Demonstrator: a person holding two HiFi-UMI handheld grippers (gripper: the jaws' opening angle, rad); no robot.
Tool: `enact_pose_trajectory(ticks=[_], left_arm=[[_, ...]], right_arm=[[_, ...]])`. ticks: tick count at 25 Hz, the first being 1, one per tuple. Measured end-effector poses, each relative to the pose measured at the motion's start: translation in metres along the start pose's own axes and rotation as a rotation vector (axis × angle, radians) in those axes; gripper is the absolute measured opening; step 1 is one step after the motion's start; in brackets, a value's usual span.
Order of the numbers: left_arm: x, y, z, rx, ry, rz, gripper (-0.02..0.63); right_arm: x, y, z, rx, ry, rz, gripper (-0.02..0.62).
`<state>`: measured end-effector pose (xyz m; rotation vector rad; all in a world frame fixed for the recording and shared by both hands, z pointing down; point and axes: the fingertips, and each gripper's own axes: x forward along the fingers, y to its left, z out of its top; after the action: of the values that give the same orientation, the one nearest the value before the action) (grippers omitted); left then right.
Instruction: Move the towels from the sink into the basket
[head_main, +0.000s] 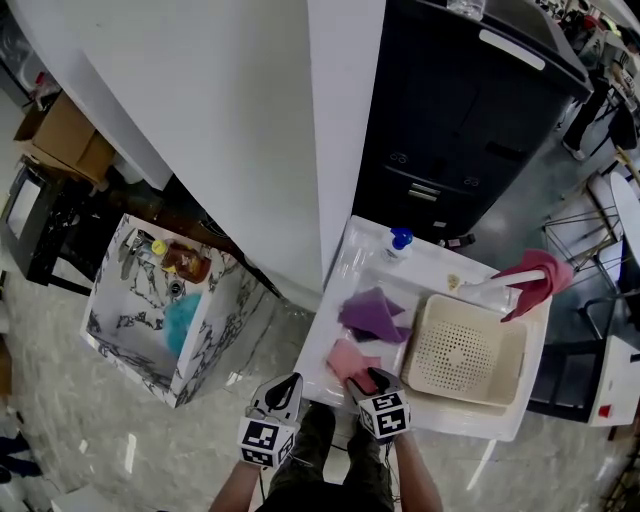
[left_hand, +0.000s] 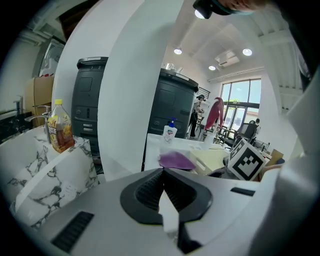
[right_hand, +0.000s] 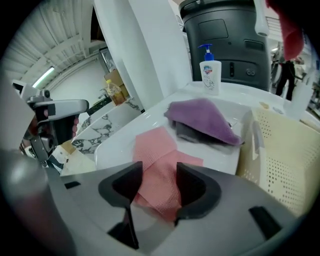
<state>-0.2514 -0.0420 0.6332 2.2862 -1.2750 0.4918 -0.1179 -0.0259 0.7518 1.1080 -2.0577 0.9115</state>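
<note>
A pink towel (head_main: 347, 357) (right_hand: 157, 162) lies flat at the near end of the white sink (head_main: 335, 300). Farther in, a purple towel (head_main: 372, 314) (right_hand: 205, 117) (left_hand: 176, 160) is heaped over a grey one (right_hand: 187, 132). The cream perforated basket (head_main: 467, 352) (right_hand: 285, 160) stands to the right of the towels and holds nothing. My right gripper (head_main: 372, 382) (right_hand: 160, 175) is open just above the pink towel's near edge, and the cloth shows between its jaws without the pads pressing on it. My left gripper (head_main: 288, 384) (left_hand: 162, 186) hangs left of the sink, shut and empty.
A soap pump bottle (head_main: 398, 243) (right_hand: 210, 70) stands at the sink's far rim. A red cloth (head_main: 540, 280) hangs over the faucet at the right. A marble-patterned box (head_main: 215, 320) with bottles stands on the floor to the left. A white wall and a black cabinet (head_main: 460, 110) are behind.
</note>
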Motion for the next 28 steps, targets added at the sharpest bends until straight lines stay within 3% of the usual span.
enact_pose_trajectory(ticks=[9,16,28], left_arm=[[-0.001,0.001,0.0,0.0,0.002,-0.002,0.003],[-0.003,0.001,0.009,0.015,-0.017,-0.009,0.003],[0.002,-0.017,0.052,0.082,-0.075,-0.072,0.003]], right_arm=[[0.0,-0.007,-0.003,-0.062,0.032,-0.059,0.054],[-0.009,-0.007,0.005,-0.061,-0.01,-0.065,0.041],[-0.078,-0.024,0.076,0.006,-0.238,-0.15,0.038]])
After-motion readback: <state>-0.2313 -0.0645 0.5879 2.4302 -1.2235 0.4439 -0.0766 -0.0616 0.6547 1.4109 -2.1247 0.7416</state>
